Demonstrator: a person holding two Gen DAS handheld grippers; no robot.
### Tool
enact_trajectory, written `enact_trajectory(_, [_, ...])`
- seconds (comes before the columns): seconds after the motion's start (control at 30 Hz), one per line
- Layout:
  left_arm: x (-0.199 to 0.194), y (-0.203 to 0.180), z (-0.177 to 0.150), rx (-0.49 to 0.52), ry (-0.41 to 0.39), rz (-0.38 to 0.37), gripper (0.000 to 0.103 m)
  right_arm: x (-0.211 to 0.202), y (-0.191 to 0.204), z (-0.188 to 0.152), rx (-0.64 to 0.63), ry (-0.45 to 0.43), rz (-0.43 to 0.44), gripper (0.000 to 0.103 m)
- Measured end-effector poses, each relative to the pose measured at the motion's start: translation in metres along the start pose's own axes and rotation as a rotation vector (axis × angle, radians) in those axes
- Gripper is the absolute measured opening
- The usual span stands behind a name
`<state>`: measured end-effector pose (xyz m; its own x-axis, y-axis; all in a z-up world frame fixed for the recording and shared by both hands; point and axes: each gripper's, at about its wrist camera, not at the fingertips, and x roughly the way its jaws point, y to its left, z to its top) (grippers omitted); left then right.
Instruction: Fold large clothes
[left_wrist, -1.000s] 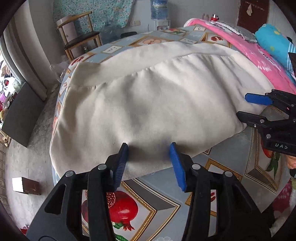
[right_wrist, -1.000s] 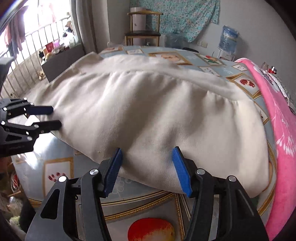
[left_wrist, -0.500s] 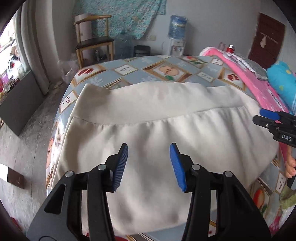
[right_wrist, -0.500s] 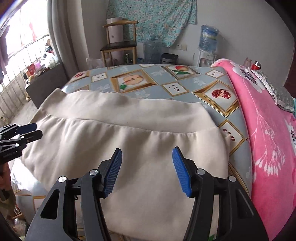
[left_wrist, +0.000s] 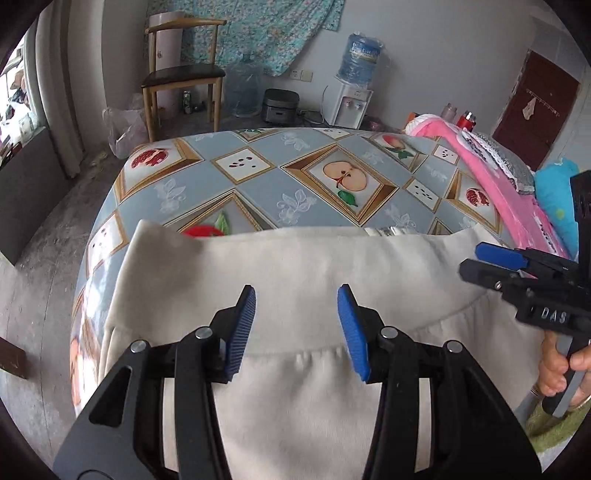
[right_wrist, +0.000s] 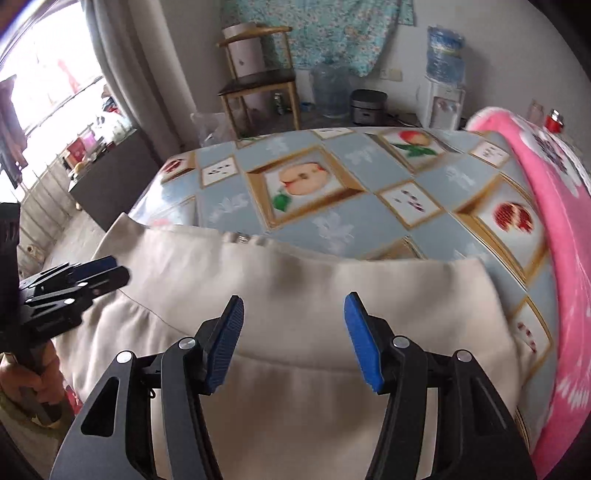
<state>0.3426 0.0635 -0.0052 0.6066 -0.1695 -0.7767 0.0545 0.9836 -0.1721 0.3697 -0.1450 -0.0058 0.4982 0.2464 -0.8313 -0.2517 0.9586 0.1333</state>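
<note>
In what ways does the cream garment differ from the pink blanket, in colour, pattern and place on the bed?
The cream garment is plain and pale; the pink blanket is bright, with white flower prints. The cream garment lies spread flat across the near part of the bed, under both grippers; the pink blanket is heaped along the bed's right side. Both are soft textiles resting on the fruit-patterned cover.

A large cream-white garment (left_wrist: 317, 387) lay spread flat on the bed, reaching from under the left gripper (left_wrist: 296, 325) across to below the right gripper (right_wrist: 293, 338). A wide plain band (left_wrist: 295, 258) formed its far part, ahead of both sets of fingertips, ending in a straight far edge. A gathered seam (right_wrist: 295, 363) ran crosswise just beneath the fingertips, with softly pleated cloth nearer the camera. Its left far corner (left_wrist: 142, 227) stuck out beyond the left gripper.
</note>
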Motion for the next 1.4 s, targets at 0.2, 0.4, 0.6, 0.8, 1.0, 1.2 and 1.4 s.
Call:
enact_trajectory(0.2, [0.036,0.073,0.012,-0.209,0.05,0.029,0.032,0.036,-0.003,0.005,0.009,0.073,0.021,0.055])
enact_trajectory(0.4, [-0.015,0.117,0.008,-0.249,-0.043,0.063,0.043,-0.022,-0.073,-0.004,0.124,-0.031,-0.126,0.055])
enact_trajectory(0.6, [0.006,0.142,-0.013,-0.297,0.08,0.119,0.044,-0.003,-0.134,-0.031,0.296,0.078,-0.205,0.053])
enact_trajectory(0.8, [-0.069,0.117,-0.037,-0.161,-0.044,0.074,0.044,-0.087,-0.099,-0.075,0.232,-0.058,-0.182,0.061])
enact_trajectory(1.0, [-0.086,0.084,-0.106,-0.055,0.057,0.01,0.05,-0.092,-0.075,-0.155,0.166,0.001,-0.223,0.068])
enact_trajectory(1.2, [-0.106,0.084,-0.13,-0.086,0.004,0.084,0.05,-0.121,-0.065,-0.166,0.261,-0.057,-0.193,0.069])
enact_trajectory(1.4, [-0.176,0.04,-0.162,0.017,-0.089,0.074,0.079,-0.169,-0.009,-0.208,0.24,-0.173,-0.177,0.087])
